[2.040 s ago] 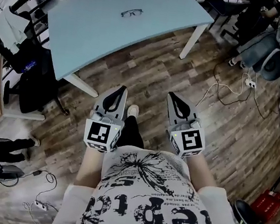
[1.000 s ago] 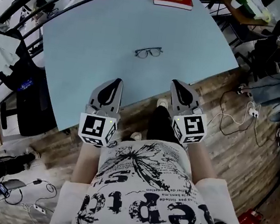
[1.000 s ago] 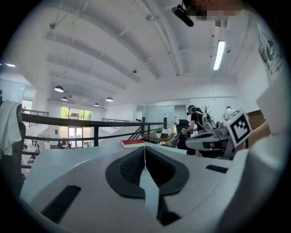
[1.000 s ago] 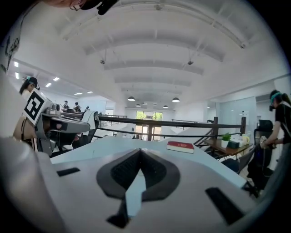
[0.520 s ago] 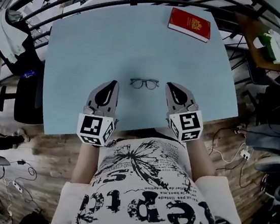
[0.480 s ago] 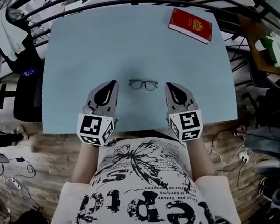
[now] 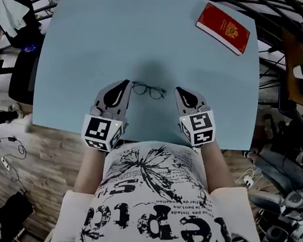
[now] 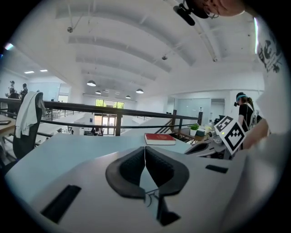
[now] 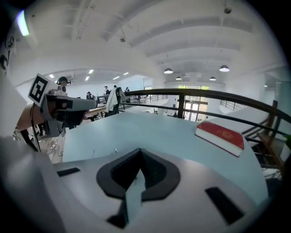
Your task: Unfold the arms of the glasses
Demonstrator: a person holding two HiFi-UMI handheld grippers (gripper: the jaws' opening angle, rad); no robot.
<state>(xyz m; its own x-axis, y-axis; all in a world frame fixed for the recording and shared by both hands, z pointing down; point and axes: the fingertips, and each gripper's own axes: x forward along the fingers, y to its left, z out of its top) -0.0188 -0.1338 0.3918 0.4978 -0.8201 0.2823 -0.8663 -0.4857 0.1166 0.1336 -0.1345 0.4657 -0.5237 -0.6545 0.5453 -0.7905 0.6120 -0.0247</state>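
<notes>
As both advanced over table (image 7: 96,38), left gripper (image 7: 126,83) and right gripper (image 7: 178,90) now flank glasses (image 7: 147,91); jaws closed, empty.

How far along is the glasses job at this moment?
Done: nothing yet. The thin dark-framed glasses lie on the pale blue table with no arm seen swung out. In hand: the left gripper and right gripper sit at either end of the glasses, jaws together, holding nothing. Left: grip the frame and open both arms.
</notes>
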